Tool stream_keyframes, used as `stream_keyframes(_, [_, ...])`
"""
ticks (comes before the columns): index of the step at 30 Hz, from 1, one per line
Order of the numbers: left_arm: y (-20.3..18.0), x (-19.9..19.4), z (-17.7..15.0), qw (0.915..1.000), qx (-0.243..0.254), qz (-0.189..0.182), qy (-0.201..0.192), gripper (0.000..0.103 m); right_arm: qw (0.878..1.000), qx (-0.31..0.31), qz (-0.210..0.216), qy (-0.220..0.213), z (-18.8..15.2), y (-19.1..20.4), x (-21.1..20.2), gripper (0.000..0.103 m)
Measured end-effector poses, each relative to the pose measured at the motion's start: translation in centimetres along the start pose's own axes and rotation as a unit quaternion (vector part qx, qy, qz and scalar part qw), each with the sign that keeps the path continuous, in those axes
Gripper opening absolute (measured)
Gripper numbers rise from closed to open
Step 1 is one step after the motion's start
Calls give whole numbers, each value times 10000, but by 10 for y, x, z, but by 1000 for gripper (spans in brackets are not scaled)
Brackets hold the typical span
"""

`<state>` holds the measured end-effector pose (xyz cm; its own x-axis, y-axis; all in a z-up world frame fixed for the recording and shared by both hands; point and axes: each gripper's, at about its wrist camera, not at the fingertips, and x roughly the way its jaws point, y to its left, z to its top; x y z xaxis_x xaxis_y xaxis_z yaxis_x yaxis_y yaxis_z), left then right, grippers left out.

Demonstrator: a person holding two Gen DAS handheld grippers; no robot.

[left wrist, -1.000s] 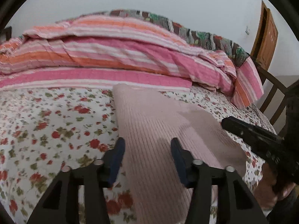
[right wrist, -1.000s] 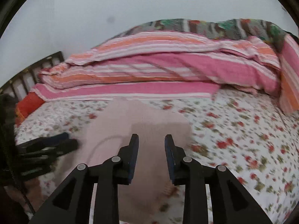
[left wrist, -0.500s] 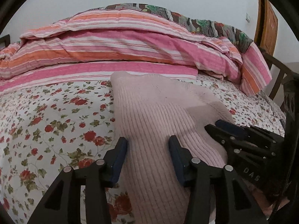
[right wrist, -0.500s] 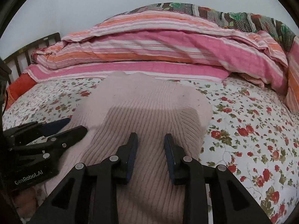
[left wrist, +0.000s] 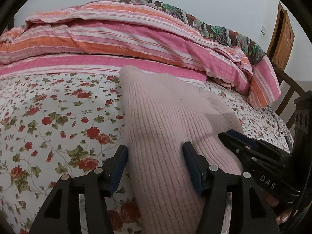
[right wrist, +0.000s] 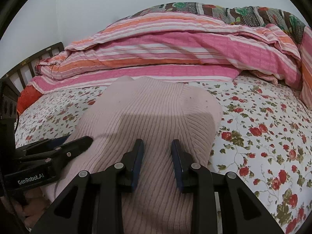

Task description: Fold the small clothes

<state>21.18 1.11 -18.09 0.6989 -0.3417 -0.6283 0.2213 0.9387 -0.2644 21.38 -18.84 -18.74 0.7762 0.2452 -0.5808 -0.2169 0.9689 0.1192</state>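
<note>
A pale pink ribbed knit garment (left wrist: 165, 128) lies flat on the floral bedsheet, running away from me toward the striped quilt; it also shows in the right wrist view (right wrist: 148, 120). My left gripper (left wrist: 155, 152) is open, low over the garment's near left part. My right gripper (right wrist: 157, 146) is open, jaws narrower, low over its near right part. Each gripper shows in the other's view: the right one (left wrist: 253, 152) at the garment's right edge, the left one (right wrist: 58, 152) at its left edge. Neither holds cloth.
A folded pink and orange striped quilt (left wrist: 120, 44) is piled along the far side of the bed, with a dark patterned blanket (right wrist: 243, 11) behind it. The floral sheet (left wrist: 54, 120) spreads left and right. A wooden bed frame (left wrist: 288, 89) and door (left wrist: 282, 39) stand right.
Both grippers have moved down and closer to the bed and garment; the right gripper has come in beside the left one. The garment lies still. Jaws stay open.
</note>
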Motion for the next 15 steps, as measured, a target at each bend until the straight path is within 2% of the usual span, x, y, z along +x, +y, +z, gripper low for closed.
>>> stream_keyframes(10, [11,-24,-10,9988,-355,-340,-3,63,9997,0,194,163,7,-9,-17,30])
stream_keyframes(15, [18,-42,-28,9976,-404,-561,73,71,9991,227,325,157,2,-25,-28,31])
